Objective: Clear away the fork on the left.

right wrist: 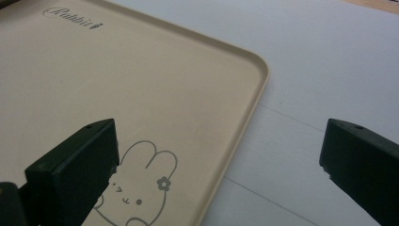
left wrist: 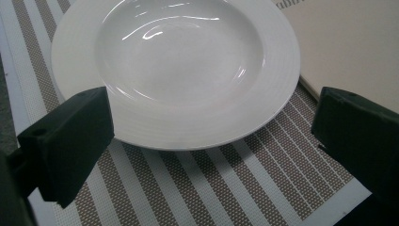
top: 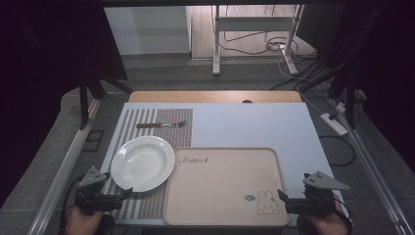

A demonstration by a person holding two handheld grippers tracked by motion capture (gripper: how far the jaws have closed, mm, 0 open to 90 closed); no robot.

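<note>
A white deep plate [top: 142, 162] rests on a brown-and-white striped placemat [top: 147, 203] at the table's left. Beyond it a fork [top: 161, 125] with a brown handle lies across the mat's far end. To the right of the plate lies a beige tray [top: 222, 171] with a rabbit drawing, nothing on it. My left gripper [top: 123, 198] hovers at the mat's near edge, open, its jaws framing the plate [left wrist: 179, 61] without touching it. At the tray's near right corner my right gripper [top: 284, 201] is open, one jaw over the tray [right wrist: 141, 84], the other over the pale table cover [right wrist: 320, 70].
A pale blue cover [top: 254, 125] spans the table, with a wooden strip [top: 215, 96] along the far edge. Metal rails [top: 63, 171] run down both sides. A power strip [top: 334, 123], cables and a stand's legs [top: 215, 54] lie on the floor beyond.
</note>
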